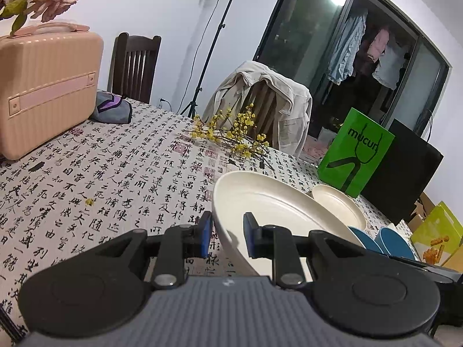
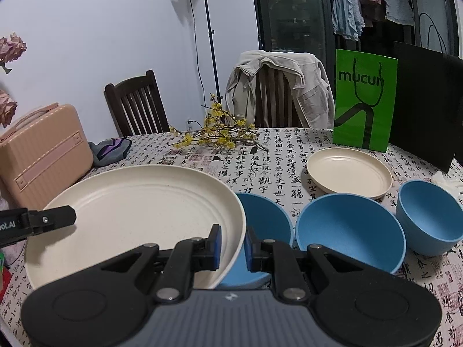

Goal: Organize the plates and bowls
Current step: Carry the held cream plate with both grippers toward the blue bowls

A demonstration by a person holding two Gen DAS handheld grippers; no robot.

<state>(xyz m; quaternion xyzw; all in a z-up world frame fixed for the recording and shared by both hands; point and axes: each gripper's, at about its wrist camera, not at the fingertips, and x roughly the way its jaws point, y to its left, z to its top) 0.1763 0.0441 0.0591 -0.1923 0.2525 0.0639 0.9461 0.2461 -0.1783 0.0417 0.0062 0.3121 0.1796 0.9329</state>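
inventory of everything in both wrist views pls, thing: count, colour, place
large plate: 1, cream, near left, held by its rim from both sides
small plate: 1, cream, on the tablecloth before the green bag
bowls: 3, blue, near right in a row
green bag: 1, far right
black bag: 1, right of the green one
case: 1, pink, left
flower sprig: 1, yellow, centre back
chairs: 2, dark wood, behind table
left gripper: shut on large plate
right gripper: shut on large plate
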